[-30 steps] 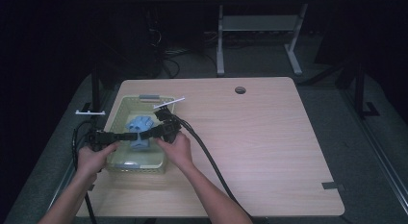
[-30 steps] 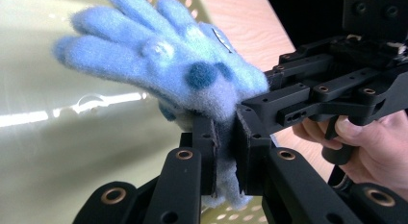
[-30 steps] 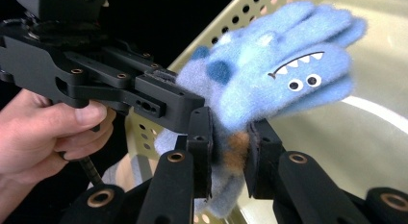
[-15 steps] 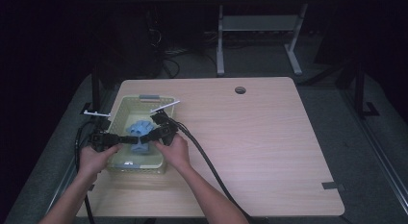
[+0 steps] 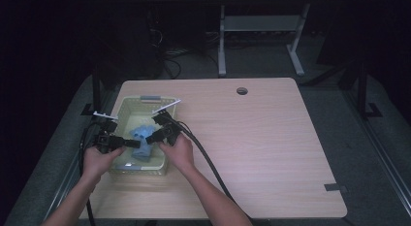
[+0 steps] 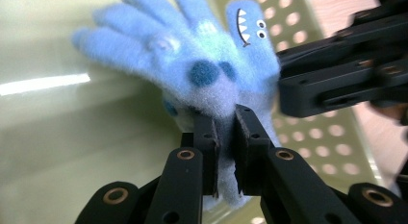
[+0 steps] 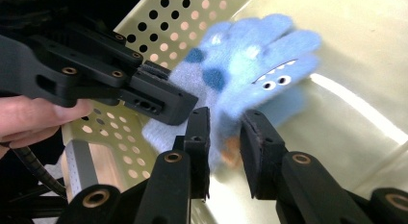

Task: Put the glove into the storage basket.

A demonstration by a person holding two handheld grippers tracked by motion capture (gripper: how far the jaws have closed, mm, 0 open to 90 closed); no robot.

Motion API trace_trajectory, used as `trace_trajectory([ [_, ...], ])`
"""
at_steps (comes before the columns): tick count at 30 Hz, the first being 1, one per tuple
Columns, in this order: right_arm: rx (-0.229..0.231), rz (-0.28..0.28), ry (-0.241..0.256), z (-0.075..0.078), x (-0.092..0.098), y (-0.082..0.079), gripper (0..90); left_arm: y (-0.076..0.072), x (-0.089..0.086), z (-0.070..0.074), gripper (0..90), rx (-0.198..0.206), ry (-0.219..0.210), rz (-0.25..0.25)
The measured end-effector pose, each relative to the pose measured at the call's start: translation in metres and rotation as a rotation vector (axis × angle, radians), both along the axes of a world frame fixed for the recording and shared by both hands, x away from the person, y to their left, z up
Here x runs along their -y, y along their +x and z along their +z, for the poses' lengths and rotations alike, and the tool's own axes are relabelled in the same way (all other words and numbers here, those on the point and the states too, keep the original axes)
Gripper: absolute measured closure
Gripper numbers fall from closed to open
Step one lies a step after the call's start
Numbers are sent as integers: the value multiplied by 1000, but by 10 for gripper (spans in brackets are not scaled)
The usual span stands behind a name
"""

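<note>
Inside the pale green perforated basket (image 5: 127, 105), near the left edge of the wooden table (image 5: 271, 138): a fuzzy blue glove (image 5: 143, 138) with darker blue spots and a small toothed monster face on one finger, gripped from both sides. Left gripper (image 6: 225, 132) clamped on the cuff end of the glove (image 6: 202, 70), jaws nearly together with a thin fold of fleece pinched between them. Right gripper (image 7: 223, 137) around the other side of the glove (image 7: 245, 65), jaws a little apart with blue fleece between them and touching both pads, so held there too. Glove fingers spread and pointing away from both sets of jaws, over the smooth basket floor.

Close quarters around the glove: the two grippers nearly nose to nose, each crossing just beside the other's jaws in the gripper views. Dotted basket wall (image 7: 144, 56) right behind the left gripper, and fingertips of the person's left hand (image 7: 33, 116) just outside it. Grey handle clips (image 5: 150, 97) at both short ends of the basket. Black cables (image 5: 208, 160) trailing toward the table's front edge. Round cable hole (image 5: 242, 91) far off near the back of the table, and a small grey tape strip (image 5: 335, 188) at the front right corner.
</note>
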State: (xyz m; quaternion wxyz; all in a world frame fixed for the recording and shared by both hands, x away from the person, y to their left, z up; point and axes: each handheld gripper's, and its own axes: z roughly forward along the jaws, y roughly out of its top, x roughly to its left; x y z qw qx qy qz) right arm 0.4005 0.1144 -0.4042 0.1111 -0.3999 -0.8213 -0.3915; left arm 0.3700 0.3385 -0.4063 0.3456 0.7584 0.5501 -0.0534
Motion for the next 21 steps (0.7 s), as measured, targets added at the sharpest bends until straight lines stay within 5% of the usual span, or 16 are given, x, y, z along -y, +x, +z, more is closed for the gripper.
trace_trajectory([
  [5, 6, 3, 13, 4, 3, 0, 735, 4, 5, -1, 814, -27, 92, -8],
  [13, 11, 15, 29, 10, 8, -2, 713, 7, 5, -3, 688, -62, 141, 8],
  [15, 15, 16, 31, 12, 10, -3, 710, 7, -1, 0, 665, -48, 130, 48],
  [21, 27, 13, 52, 18, 16, -6, 706, 7, -8, 15, 699, 4, 139, 59],
])
